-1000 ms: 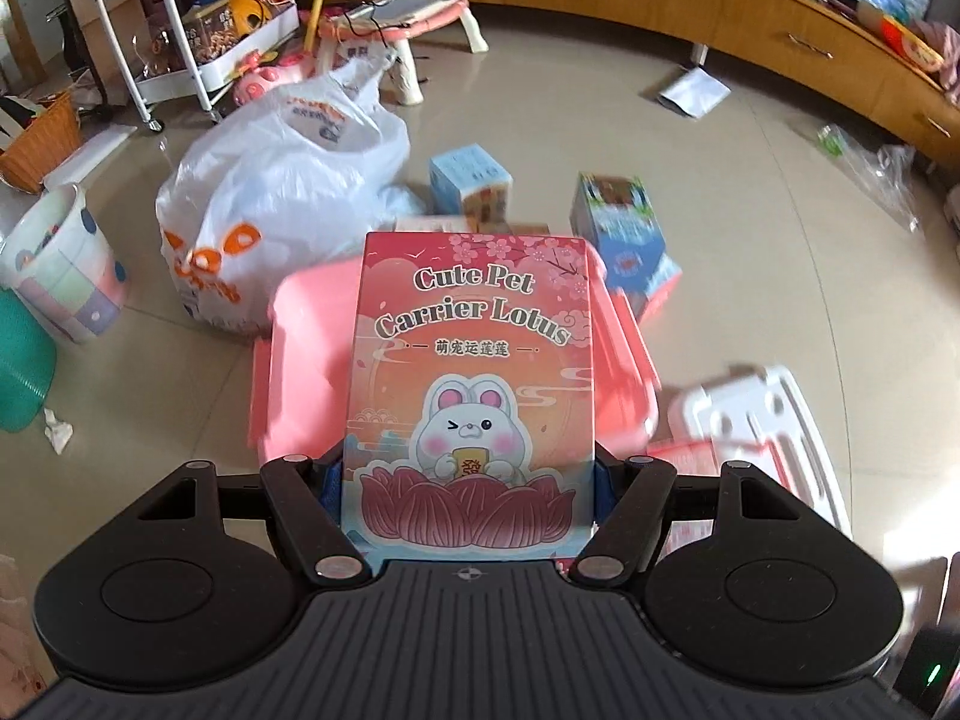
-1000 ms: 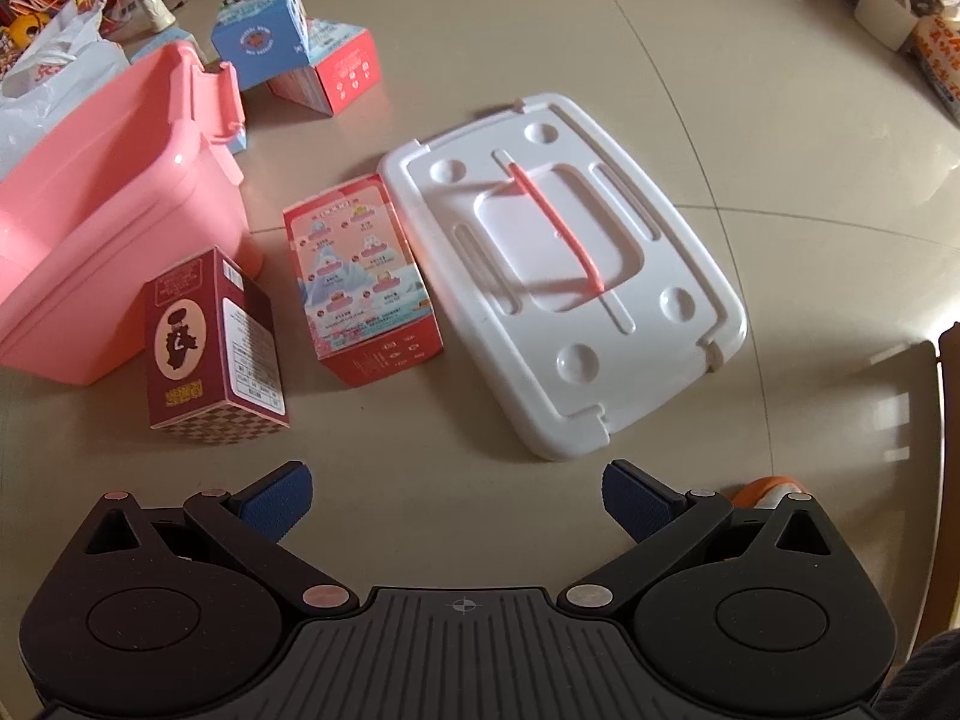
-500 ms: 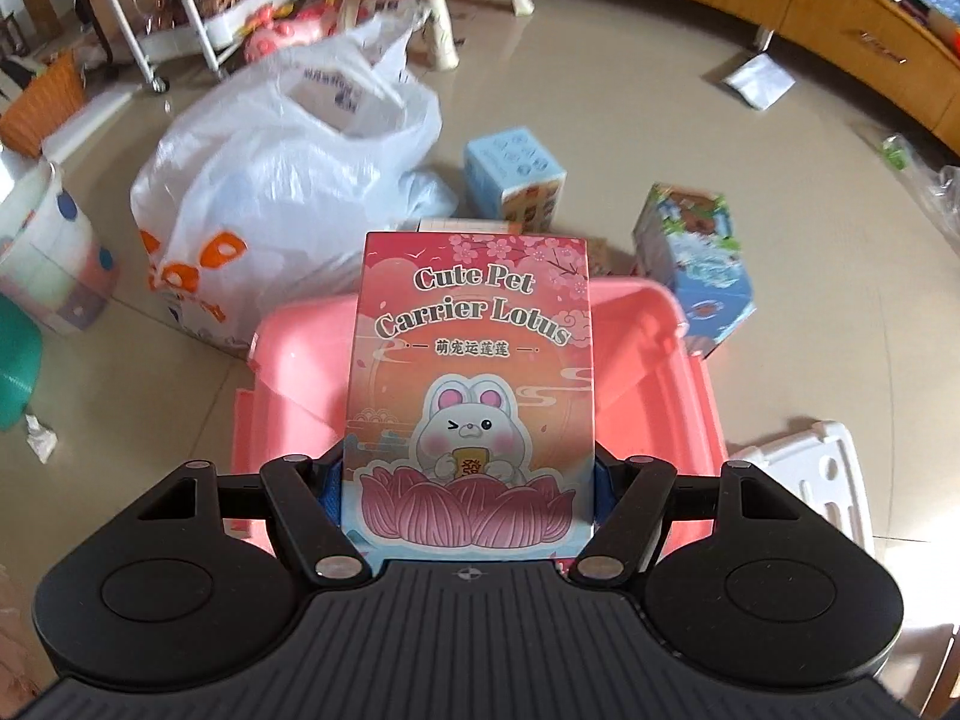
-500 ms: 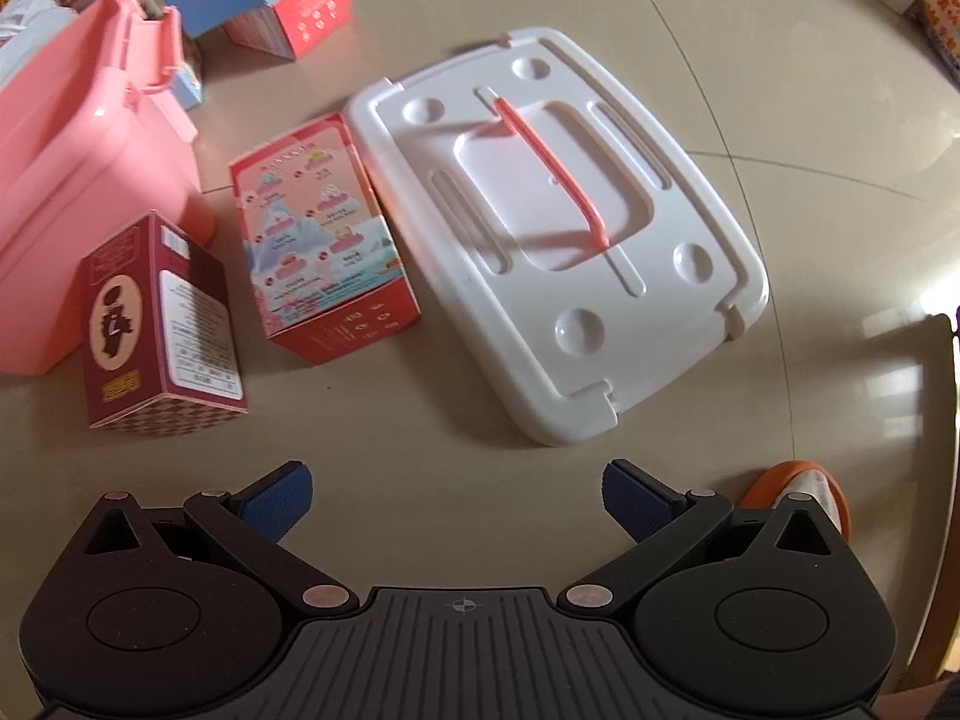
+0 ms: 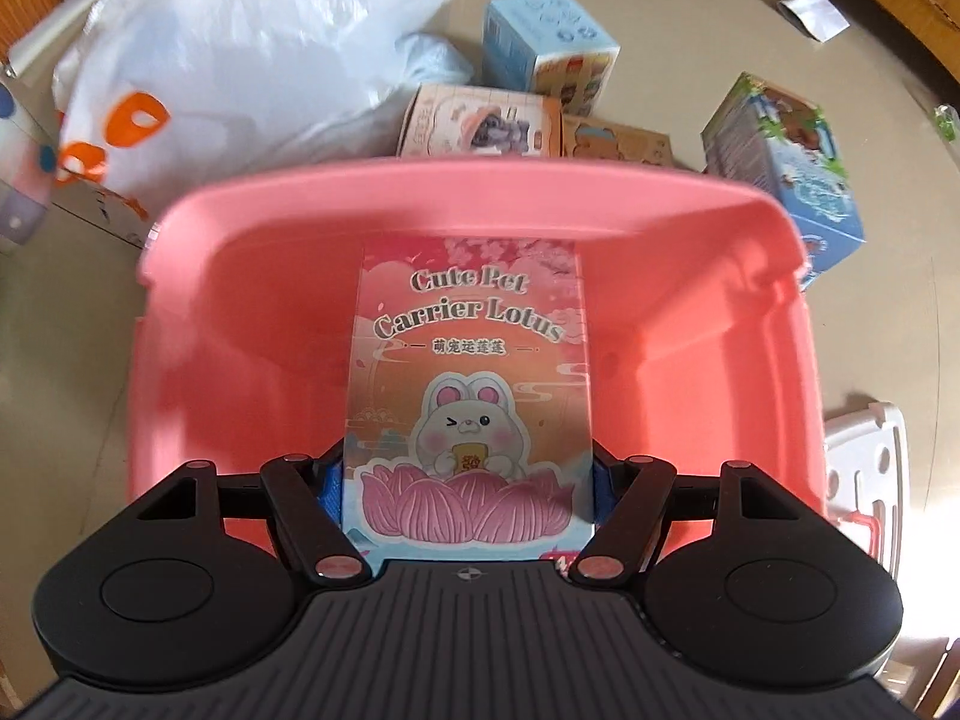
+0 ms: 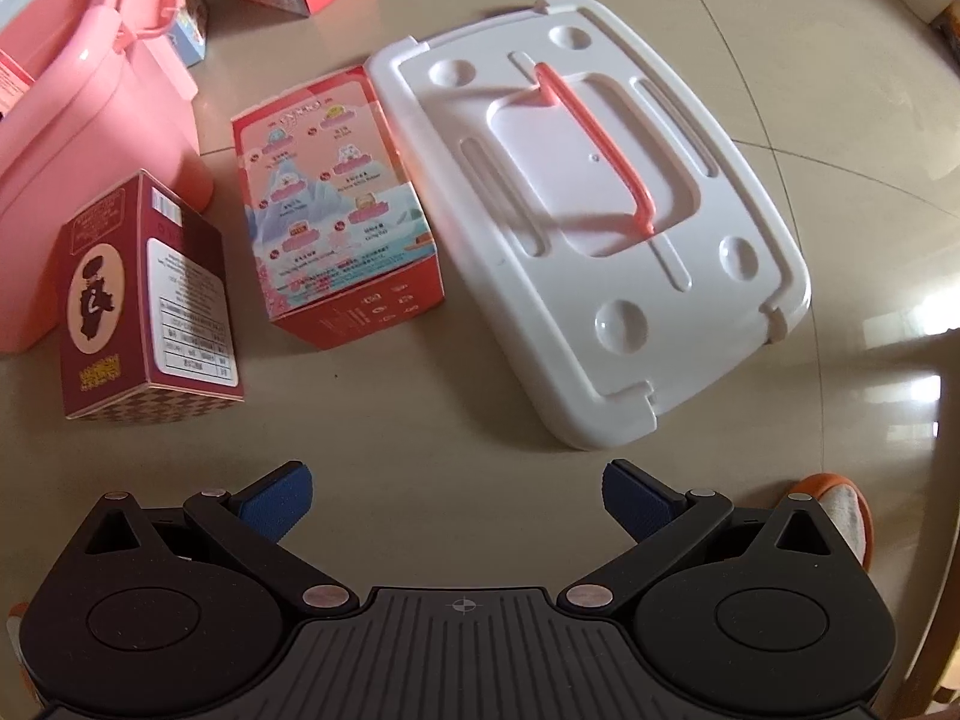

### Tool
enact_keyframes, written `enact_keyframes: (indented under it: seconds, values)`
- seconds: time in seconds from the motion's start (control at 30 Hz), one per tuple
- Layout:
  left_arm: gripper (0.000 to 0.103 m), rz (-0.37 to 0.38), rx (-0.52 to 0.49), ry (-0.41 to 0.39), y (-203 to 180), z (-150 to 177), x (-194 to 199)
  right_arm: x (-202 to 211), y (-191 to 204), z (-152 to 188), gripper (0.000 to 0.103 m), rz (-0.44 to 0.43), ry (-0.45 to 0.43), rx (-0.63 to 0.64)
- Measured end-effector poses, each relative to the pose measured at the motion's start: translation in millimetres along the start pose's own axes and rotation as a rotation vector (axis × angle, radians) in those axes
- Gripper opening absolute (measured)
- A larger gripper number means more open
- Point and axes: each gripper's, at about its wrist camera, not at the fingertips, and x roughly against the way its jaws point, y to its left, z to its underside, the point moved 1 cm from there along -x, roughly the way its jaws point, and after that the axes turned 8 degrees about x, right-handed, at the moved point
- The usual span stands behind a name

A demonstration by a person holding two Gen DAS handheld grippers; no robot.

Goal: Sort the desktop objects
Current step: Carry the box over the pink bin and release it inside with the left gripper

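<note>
In the left wrist view, a white plastic bag [image 5: 240,54] crowds the floor at left, just beyond the pink bin's [image 5: 198,360] far rim. The left gripper [image 5: 468,480] is closed on the rabbit box [image 5: 468,372], blue pads pressed to both sides; the box hangs inside the bin's opening, with bare pink room on either side. Its front reads "Cute Pet Carrier Lotus" above a white rabbit on a pink lotus. Further right, 4 small boxes sit behind the rim.

In the right wrist view: maroon box [image 6: 144,300], red box [image 6: 336,204] touching the white lid [image 6: 600,210]. The right gripper [image 6: 456,498] is spread wide and empty over bare floor.
</note>
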Motion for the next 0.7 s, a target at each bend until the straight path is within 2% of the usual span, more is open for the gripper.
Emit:
enact_keyframes:
  seconds: [0.17,0.3,0.7]
  values:
    - [0.071,0.0,0.001,0.065,0,-1,-25,-8,-4,-2,0.103,0.006,0.022,-0.025]
    - [0.071,-0.043,-0.03,0.091,0,2,-38,-12,-3,-5,0.103,0.007,0.026,-0.03]
    - [0.071,-0.079,-0.053,0.136,4,8,-56,-21,4,-12,0.103,0.005,0.044,-0.044]
